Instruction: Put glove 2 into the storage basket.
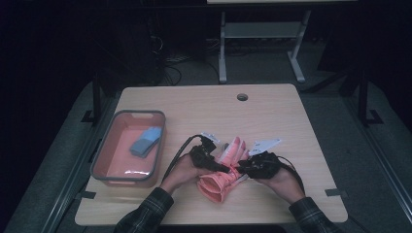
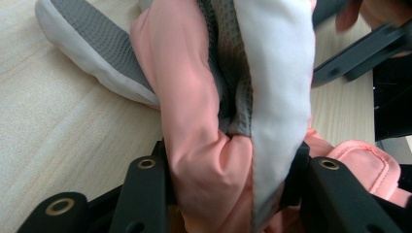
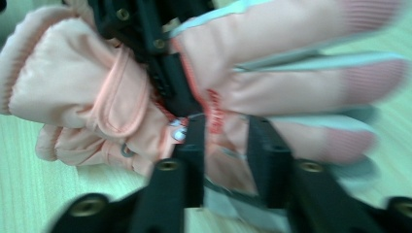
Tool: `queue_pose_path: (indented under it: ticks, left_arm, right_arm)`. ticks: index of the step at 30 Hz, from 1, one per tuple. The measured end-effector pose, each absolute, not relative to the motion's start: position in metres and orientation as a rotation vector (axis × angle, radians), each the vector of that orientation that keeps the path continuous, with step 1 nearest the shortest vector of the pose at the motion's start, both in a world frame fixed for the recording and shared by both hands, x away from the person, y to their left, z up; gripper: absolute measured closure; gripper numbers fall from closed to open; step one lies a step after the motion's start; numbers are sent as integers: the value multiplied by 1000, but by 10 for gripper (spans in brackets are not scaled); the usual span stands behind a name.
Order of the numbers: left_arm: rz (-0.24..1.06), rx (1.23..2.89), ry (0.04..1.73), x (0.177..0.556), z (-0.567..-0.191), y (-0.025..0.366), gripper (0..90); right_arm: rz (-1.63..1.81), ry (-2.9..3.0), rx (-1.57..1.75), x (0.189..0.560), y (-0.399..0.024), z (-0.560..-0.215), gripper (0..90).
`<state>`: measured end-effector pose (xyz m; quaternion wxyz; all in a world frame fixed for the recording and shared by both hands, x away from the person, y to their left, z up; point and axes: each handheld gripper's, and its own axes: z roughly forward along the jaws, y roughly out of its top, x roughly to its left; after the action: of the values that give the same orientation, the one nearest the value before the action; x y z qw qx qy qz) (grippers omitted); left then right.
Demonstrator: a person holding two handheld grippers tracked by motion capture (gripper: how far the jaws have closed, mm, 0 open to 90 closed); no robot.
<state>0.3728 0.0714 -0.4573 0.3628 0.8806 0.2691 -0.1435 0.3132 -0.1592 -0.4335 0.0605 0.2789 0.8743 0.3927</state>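
Observation:
A pink padded glove (image 1: pixel 221 182) with grey and white palm panels lies on the wooden table (image 1: pixel 272 116) near its front edge, fingers pointing away. My left gripper (image 1: pixel 221 167) comes in from the left and is shut across the glove's middle. In the left gripper view the glove (image 2: pixel 194 97) is bunched and squeezed between the two jaws of this gripper (image 2: pixel 233 160). My right gripper (image 1: pixel 243 170) meets the glove from the right. In its own view the right gripper (image 3: pixel 226 141) stands a little open, with the flat lower edge of the glove (image 3: pixel 97 97) lying loosely between the jaws.
A grey-rimmed pink bin (image 1: pixel 160 141) sits at the table's left with a blue object (image 1: pixel 145 141) inside. A white card (image 1: pixel 265 144) lies just beyond the right hand. A cable hole (image 1: pixel 242 96) is at the far edge. Desk legs stand behind the table.

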Motion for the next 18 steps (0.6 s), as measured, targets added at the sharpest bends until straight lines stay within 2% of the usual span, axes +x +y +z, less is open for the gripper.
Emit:
queue_pose_path:
  ticks: [5, 8, 18]
  left_arm:
    - [-380, 2275, 667, 372, -451, 74, 606]
    - [-388, 2270, 673, 369, -447, 76, 607]
    - [-377, 2264, 662, 364, -433, 80, 608]
  right_arm:
    - [1235, 2512, 952, 309, -192, -431, 419]
    - [1175, 2446, 1052, 313, -209, -438, 319]
    - [936, 2369, 1214, 338, -228, -467, 175]
